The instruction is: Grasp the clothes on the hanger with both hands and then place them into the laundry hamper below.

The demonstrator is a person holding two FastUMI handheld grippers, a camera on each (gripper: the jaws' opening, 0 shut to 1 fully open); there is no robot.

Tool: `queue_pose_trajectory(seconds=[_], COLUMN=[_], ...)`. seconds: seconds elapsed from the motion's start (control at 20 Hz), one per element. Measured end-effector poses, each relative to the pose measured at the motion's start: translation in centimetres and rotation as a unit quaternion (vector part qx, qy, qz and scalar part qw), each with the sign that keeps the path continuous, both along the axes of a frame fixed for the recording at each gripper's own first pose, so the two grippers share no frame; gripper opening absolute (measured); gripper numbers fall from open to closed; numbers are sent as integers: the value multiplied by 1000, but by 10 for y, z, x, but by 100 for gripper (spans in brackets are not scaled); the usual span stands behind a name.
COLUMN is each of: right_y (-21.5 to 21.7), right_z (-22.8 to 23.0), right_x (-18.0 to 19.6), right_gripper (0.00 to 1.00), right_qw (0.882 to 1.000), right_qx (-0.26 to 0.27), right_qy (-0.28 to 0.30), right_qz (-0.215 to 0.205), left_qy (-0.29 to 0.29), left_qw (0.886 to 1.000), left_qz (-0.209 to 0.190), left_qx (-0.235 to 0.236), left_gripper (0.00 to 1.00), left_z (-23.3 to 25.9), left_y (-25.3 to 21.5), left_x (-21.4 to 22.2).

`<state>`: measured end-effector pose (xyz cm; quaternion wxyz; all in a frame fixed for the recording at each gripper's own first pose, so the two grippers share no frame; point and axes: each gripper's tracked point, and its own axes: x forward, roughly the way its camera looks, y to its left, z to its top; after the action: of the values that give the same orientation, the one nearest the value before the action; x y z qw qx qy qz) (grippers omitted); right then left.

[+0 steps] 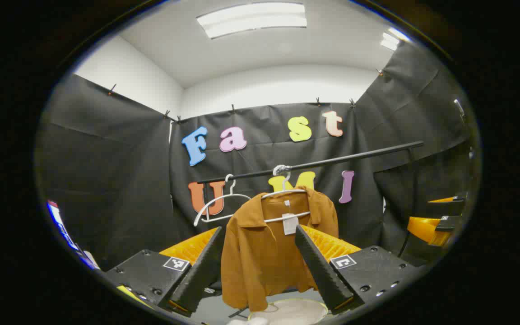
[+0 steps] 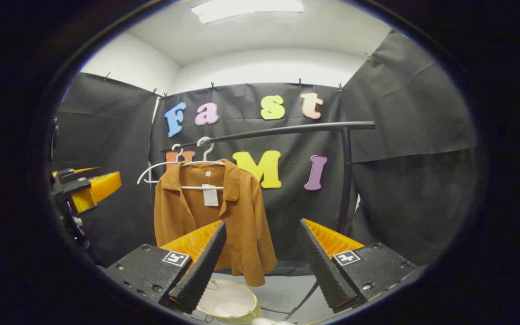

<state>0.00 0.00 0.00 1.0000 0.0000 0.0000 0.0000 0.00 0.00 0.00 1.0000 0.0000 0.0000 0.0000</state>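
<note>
Both tools gaped empty: left tool (image 1: 260,266) framed the shirt (image 1: 260,253), right tool (image 2: 262,262) alongside, hamper (image 2: 228,300) waiting below.

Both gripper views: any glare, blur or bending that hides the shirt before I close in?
Left gripper view: ceiling light blown out, brown shirt sharp and evenly lit, rail bowed by the fisheye. Right gripper view: shirt also crisp, no glare on it; rail curved, laundry hamper partly cut off at the bottom edge.
</note>
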Motion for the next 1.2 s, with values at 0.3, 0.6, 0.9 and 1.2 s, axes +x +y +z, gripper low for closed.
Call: queue_pose_trajectory(seconds=[0.3, 0.6, 0.9, 1.2], right_y=[1, 5, 11, 29], right_z=[-4, -10, -8, -16], right_x=[-1, -4, -8, 2], right_gripper=[99, 100, 100, 100], right_qw=[1000, 1000, 1000, 1000], right_qx=[0, -4, -4, -5], right_qy=[6, 9, 11, 25], right_qz=[-9, -14, -19, -16], left_qy=[0, 0, 4, 13], left_qw=[1000, 1000, 1000, 1000], left_qz=[-4, -11, -5, -17], left_qx=[0, 0, -1, -19], left_gripper=[99, 99, 98, 99], left_z=[-2, -5, -9, -24], left_y=[6, 7, 20, 30], left_x=[1, 1, -2, -4])
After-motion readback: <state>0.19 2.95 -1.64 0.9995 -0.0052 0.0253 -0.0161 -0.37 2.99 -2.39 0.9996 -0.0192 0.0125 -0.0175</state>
